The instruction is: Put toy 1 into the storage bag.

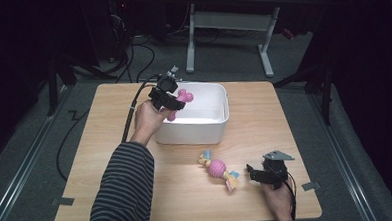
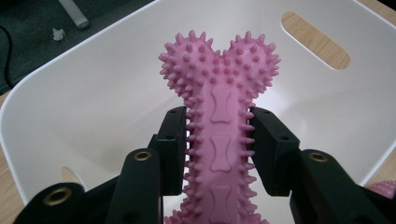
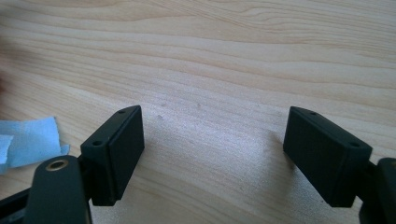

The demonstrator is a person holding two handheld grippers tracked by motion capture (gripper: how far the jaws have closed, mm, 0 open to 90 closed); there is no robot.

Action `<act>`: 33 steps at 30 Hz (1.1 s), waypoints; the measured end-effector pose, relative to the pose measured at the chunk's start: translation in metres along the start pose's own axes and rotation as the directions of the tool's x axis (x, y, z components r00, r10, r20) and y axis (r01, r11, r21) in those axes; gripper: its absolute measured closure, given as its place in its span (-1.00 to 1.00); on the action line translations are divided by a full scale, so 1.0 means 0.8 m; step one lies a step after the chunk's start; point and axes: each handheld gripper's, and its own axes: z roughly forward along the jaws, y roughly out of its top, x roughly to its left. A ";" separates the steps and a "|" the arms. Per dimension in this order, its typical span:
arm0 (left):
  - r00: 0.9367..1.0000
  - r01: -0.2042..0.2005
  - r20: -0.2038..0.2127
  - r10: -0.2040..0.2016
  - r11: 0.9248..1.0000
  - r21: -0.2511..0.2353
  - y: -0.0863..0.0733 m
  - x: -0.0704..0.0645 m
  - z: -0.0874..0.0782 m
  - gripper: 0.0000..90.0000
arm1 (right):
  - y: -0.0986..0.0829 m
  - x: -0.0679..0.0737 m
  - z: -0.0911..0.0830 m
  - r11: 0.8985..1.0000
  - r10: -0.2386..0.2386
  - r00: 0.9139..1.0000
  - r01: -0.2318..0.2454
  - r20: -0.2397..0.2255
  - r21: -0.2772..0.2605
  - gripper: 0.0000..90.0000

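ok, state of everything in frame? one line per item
left gripper: shut on the pink spiked bone toy, over the bin
pink spiked bone toy: held by its shaft, lifted above the bin floor
white plastic bin: upright on the table, open-topped
right gripper: open, jaws wide apart, nothing between them, low over the wood
pink ball rope toy: lying loose on the table, untouched
wooden table: level

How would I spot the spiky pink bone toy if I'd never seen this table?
Find the white tub on the wooden table. Over its left side the left gripper holds the pink bone toy between its jaws. It is bone-shaped and spiky all over, unlike the round pink ball toy with fabric ends lying on the table.
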 end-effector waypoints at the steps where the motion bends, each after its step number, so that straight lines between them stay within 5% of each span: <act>1: 1.000 -0.002 0.000 0.002 1.000 0.002 0.000 0.000 0.002 0.31 | 0.000 0.000 0.000 1.000 0.000 1.000 0.000 0.000 0.000 -0.55; 33: 1.000 0.023 0.001 -0.023 0.997 0.078 -0.016 0.007 0.037 0.29 | 0.000 0.000 0.000 1.000 -0.005 1.000 0.005 -0.002 -0.001 -0.55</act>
